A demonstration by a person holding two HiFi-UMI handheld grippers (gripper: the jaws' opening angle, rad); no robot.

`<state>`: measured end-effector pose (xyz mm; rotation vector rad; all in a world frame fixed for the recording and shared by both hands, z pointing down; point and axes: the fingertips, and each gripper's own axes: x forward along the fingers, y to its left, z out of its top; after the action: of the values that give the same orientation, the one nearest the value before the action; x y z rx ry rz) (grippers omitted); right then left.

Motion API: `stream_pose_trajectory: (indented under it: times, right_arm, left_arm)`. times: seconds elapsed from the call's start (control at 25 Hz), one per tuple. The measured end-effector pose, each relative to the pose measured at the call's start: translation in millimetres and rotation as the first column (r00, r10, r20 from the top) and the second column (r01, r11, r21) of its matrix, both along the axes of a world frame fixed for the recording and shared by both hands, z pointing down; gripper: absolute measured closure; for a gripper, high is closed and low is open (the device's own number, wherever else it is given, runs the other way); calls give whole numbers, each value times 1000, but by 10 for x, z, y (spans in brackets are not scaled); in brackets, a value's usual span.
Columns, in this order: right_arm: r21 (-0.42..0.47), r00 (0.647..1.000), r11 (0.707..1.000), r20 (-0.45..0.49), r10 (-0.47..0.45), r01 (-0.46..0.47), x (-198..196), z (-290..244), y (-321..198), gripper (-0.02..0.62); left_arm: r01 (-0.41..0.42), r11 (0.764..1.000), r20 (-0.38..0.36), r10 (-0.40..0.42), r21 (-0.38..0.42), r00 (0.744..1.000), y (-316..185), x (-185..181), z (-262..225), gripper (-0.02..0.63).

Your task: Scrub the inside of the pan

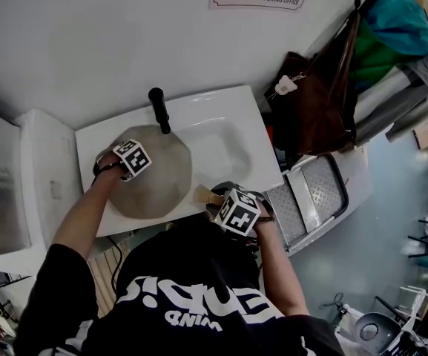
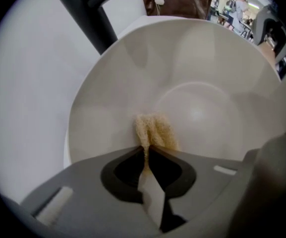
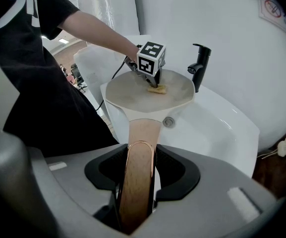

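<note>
A beige pan rests over the left part of the white sink. Its wooden handle runs back between the jaws of my right gripper, which is shut on it near the sink's front edge. My left gripper reaches into the pan from the left and is shut on a small tan sponge. The sponge is pressed against the pan's pale inner surface, close to the far side of the bowl.
A black faucet stands behind the pan, seen close in the left gripper view. A white appliance stands left of the sink. A brown bag hangs to the right, above a grey step stool.
</note>
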<state>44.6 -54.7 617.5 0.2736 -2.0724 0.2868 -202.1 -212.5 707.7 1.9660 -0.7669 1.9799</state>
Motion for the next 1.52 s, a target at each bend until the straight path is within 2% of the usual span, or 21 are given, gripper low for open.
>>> stream_pose_trajectory:
  times: [0.16, 0.36, 0.6, 0.8, 1.08, 1.28, 1.4, 1.52]
  right_arm:
    - [0, 1000, 1000, 0, 0, 0, 0, -3, -2, 431]
    - [-1, 1000, 1000, 5, 3, -3, 14, 19, 0, 431]
    - [-5, 1000, 1000, 7, 7, -7, 21, 34, 1, 431]
    - [-4, 1000, 1000, -1, 8, -8, 38, 65, -9, 431]
    - [-2, 1000, 1000, -16, 10, -10, 58, 117, -11, 431]
    - [-7, 999, 1000, -26, 18, -18, 70, 144, 4, 431]
    - [-6, 999, 1000, -30, 18, -18, 76, 160, 6, 431]
    - [-10, 999, 1000, -28, 21, -21, 83, 187, 2, 431]
  left_arm:
    - [-11, 1000, 11, 11, -1, 1000, 95, -17, 8, 578]
    - [14, 1000, -39, -14, -8, 999, 221, 63, -13, 578]
    - [4, 1000, -108, -6, -27, 994, 427, 297, -44, 581]
    - [11, 998, -194, -23, -65, 981, 570, 549, -80, 581]
    - [-38, 997, -245, 20, -71, 969, 747, 887, -95, 581]
    - [-45, 995, -323, 15, -87, 946, 864, 1179, -103, 581]
    - [-35, 990, -357, -16, -137, 934, 951, 1263, -78, 581]
    - [30, 973, -390, -121, -230, 913, 1014, 1245, -42, 580]
